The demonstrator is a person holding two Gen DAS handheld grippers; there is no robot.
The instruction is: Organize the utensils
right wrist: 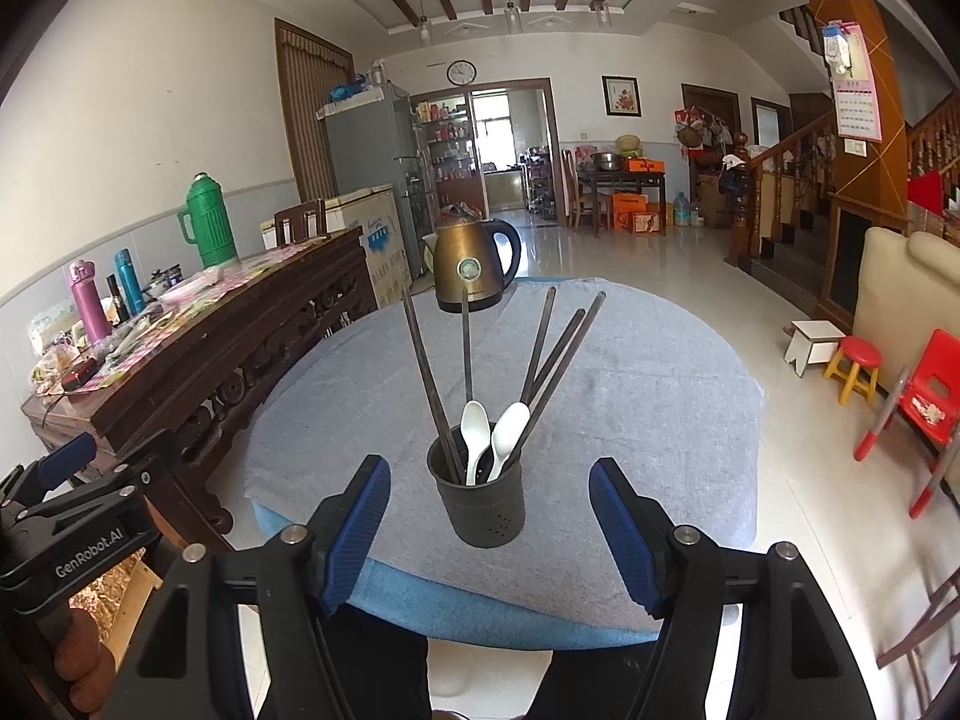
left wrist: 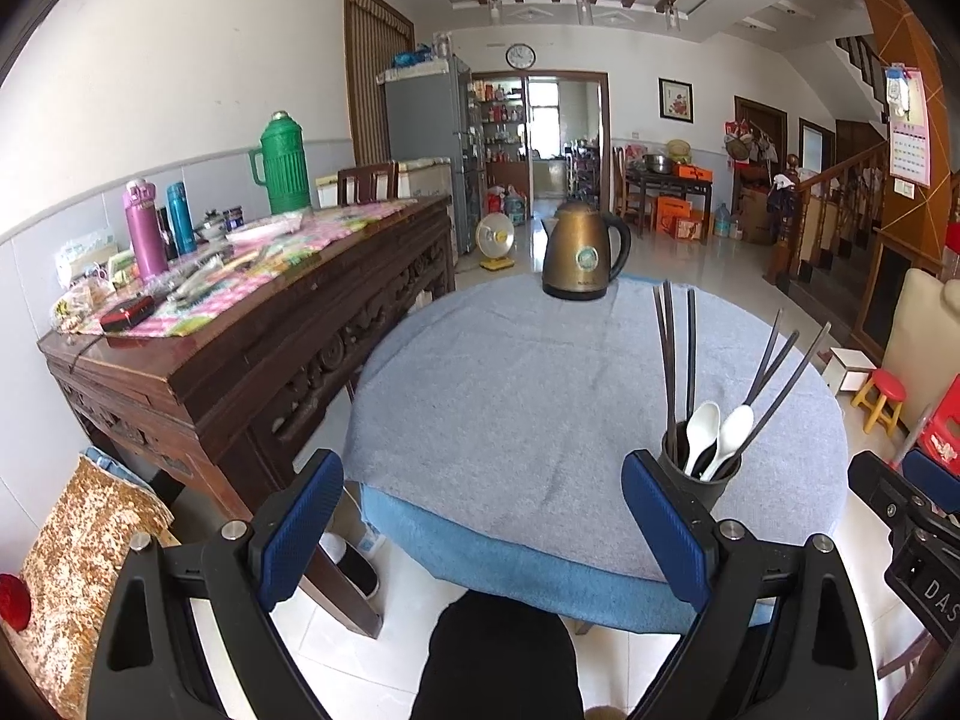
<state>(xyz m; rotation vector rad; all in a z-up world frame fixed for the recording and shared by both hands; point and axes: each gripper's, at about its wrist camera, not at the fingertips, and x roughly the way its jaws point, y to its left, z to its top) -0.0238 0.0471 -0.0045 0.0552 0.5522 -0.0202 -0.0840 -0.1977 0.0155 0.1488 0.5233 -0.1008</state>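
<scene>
Both my tongs stand wide and hold nothing: the left tongs (left wrist: 483,531) hang at the near edge of the table (left wrist: 510,372), the right tongs (right wrist: 489,531) just short of the dark utensil holder (right wrist: 480,504). The holder stands upright near that edge, carrying black chopsticks (right wrist: 561,354) and two white spoons (right wrist: 474,429). Beyond it, at the far rim, sits a bronze kettle (right wrist: 471,267).

Chopsticks (right wrist: 540,354) and spoons (right wrist: 474,438) stand in holder (right wrist: 486,510), kettle (right wrist: 471,267) behind.
</scene>
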